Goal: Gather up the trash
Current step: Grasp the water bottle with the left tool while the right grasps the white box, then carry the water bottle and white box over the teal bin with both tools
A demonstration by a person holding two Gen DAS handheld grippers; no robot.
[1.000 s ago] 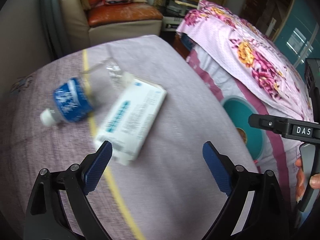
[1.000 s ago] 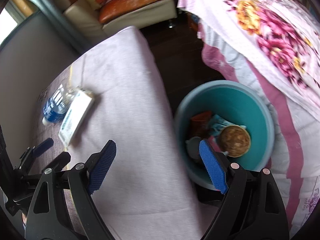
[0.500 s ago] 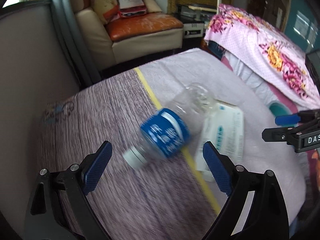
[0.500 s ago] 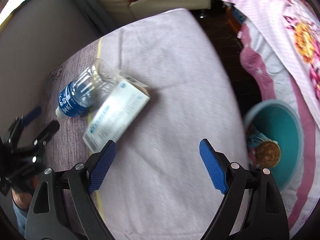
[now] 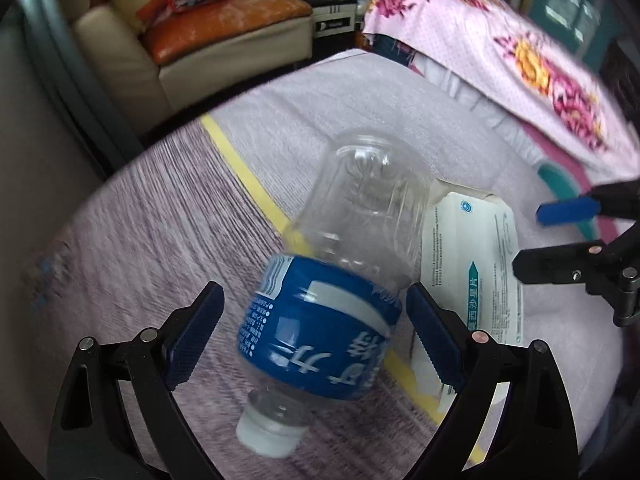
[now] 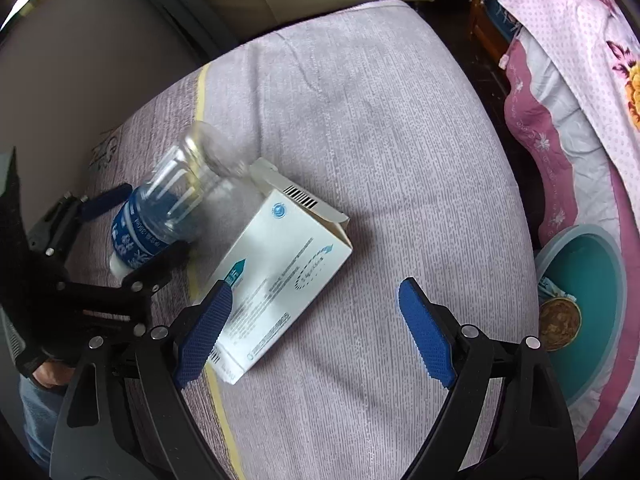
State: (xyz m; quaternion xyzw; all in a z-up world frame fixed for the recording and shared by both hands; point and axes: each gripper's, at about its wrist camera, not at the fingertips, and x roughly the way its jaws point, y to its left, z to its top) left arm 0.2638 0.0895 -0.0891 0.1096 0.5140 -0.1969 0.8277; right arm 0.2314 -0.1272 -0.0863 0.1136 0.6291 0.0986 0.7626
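An empty clear plastic bottle (image 5: 344, 280) with a blue label and white cap lies on the purple cushion (image 5: 160, 220), cap end toward me. My left gripper (image 5: 316, 332) is open with its jaws on either side of the label, not closed on it. A white box (image 6: 276, 280) lies beside the bottle (image 6: 168, 216). My right gripper (image 6: 316, 336) is open just over the box's near end, with its left pad (image 6: 204, 332) above the box. The box also shows in the left wrist view (image 5: 472, 264).
A teal trash bin (image 6: 592, 312) with trash inside stands on the floor at the right of the cushion. A floral bedcover (image 5: 520, 52) hangs beyond it. A sofa (image 5: 224, 36) stands at the back. A yellow stripe (image 5: 248, 176) crosses the cushion.
My left gripper has moved in over the bottle, which now lies between its jaws. My right gripper has swung left from the bin to the box.
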